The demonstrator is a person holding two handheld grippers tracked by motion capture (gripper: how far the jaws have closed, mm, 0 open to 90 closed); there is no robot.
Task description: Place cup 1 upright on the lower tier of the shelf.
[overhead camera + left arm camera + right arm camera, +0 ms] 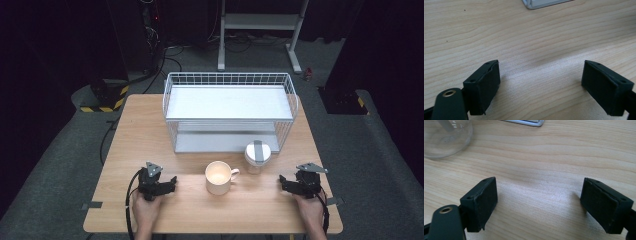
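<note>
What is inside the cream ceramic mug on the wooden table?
The cream ceramic mug looks empty: its pale inner wall shows from above, with nothing in it. The near rim hides part of its bottom.

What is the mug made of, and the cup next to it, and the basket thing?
The mug looks like glazed ceramic: cream, opaque, thick-walled with a smooth sheen. The cup seems to be clear glass or plastic, since the wood shows through its wall; its lid looks like white plastic. The basket is probably white-coated metal wire, shown by its thin grid, with flat white shelves inside.
</note>
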